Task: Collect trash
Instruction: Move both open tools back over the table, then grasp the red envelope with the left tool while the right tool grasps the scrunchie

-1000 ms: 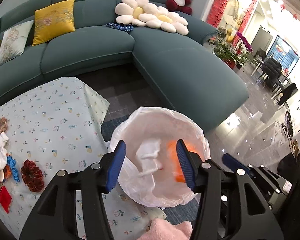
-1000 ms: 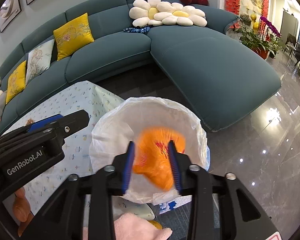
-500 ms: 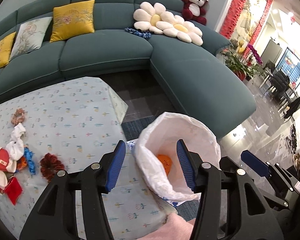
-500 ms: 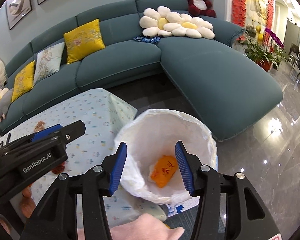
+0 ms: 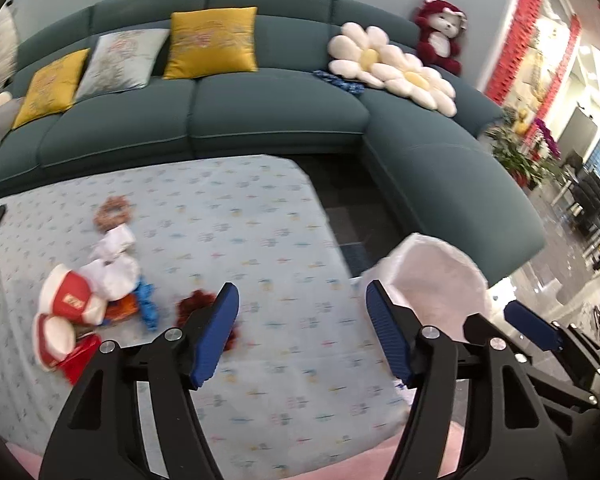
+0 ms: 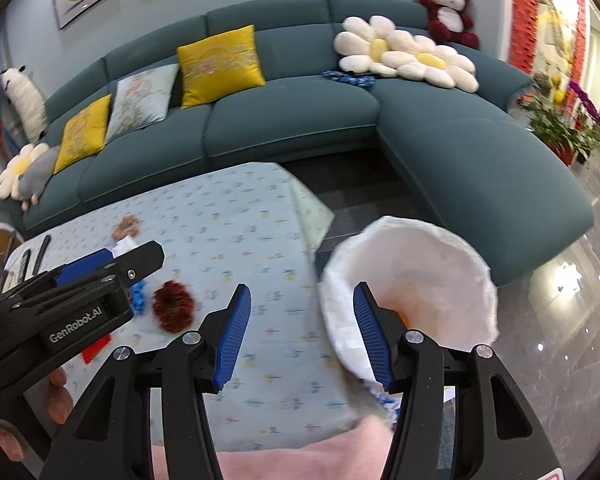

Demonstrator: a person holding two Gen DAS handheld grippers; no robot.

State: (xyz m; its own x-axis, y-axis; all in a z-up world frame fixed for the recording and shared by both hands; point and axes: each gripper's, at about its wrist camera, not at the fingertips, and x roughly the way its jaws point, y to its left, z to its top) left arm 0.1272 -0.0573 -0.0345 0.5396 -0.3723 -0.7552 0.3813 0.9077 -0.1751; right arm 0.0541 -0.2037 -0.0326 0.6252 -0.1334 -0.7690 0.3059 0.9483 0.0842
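Note:
A bin lined with a white bag (image 6: pixel 420 276) stands off the table's right corner, with an orange wrapper (image 6: pixel 400 312) inside; it also shows in the left wrist view (image 5: pixel 440 280). A pile of trash lies on the table's left: red-and-white paper cups (image 5: pixel 68 300), white crumpled paper (image 5: pixel 114 264), a blue scrap (image 5: pixel 146 304), a dark red scrunchie (image 5: pixel 196 304) (image 6: pixel 174 306) and a brown one (image 5: pixel 112 214). My left gripper (image 5: pixel 300 332) is open and empty above the table. My right gripper (image 6: pixel 300 332) is open and empty beside the bin.
The table wears a pale blue patterned cloth (image 5: pixel 236 240). A teal corner sofa (image 5: pixel 260 120) with yellow cushions and flower pillows runs behind and to the right. Dark remotes (image 6: pixel 32 260) lie at the table's far left. Glossy floor lies right of the bin.
The right gripper opened and dropped the orange wrapper into the bin. Both grippers then swung left from over the bin toward the table and the trash pile.

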